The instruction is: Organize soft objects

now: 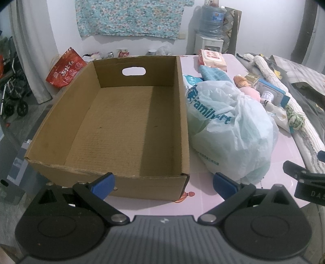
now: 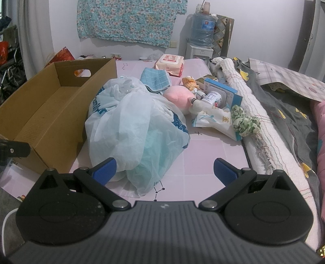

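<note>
The left gripper [image 1: 163, 185] hangs with its blue fingers spread wide and nothing between them, its left finger overlapping the near wall of the cardboard box [image 1: 113, 183], whose bare floor stretches straight ahead. The right gripper [image 2: 164, 169] is likewise spread and holding nothing; the crumpled plastic bag [image 2: 134, 130] lies just ahead, its near folds between the fingers and against the left one. Farther ahead lie a pink plush toy [image 2: 178, 96] and a blue checked cloth [image 2: 155, 80].

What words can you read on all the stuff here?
"amil" and "rt": blue letters on the white plastic bag, partly crumpled away.
"DAS": on the right gripper, cut off at the picture's edge.
Red bag, wet wipes pack, water jug: print unreadable.
</note>
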Demonstrator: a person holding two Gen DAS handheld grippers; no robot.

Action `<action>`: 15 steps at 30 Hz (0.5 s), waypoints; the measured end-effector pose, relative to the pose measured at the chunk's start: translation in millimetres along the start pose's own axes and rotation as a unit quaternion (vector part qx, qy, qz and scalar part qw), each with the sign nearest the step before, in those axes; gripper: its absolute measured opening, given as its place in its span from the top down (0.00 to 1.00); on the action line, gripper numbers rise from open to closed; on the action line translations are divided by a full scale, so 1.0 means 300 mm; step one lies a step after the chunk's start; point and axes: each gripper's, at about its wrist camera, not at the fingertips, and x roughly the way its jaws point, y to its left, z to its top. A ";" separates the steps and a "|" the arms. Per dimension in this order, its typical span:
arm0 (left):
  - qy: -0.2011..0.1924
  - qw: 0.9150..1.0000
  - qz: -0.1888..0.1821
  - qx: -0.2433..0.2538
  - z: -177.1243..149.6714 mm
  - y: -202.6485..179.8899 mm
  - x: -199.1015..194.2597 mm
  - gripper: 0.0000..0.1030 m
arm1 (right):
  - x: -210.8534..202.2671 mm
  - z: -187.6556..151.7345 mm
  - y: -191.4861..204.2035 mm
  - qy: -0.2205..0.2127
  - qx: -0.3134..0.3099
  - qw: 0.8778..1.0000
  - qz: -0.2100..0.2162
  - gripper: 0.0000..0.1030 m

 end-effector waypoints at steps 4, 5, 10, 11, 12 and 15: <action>0.000 1.000 0.001 -0.003 -0.004 0.012 -0.001 0.00 | 0.002 0.001 -0.002 0.001 0.001 1.000 0.000 0.01; 0.000 1.000 0.002 -0.004 -0.004 0.012 -0.001 0.00 | 0.004 0.000 -0.001 0.001 0.000 1.000 0.000 0.01; 0.000 1.000 0.004 -0.008 -0.003 0.017 -0.005 0.00 | 0.007 -0.001 -0.001 0.001 0.000 1.000 0.000 0.01; -0.001 1.000 0.004 -0.009 -0.004 0.018 -0.006 0.00 | 0.007 -0.001 -0.002 0.001 0.000 1.000 0.000 0.01; -0.001 1.000 0.005 -0.010 -0.004 0.020 -0.006 0.00 | 0.008 0.000 -0.001 0.001 0.000 1.000 0.000 0.01; -0.002 1.000 0.008 -0.011 -0.004 0.021 -0.009 0.00 | 0.009 0.000 -0.001 0.002 0.000 1.000 0.000 0.01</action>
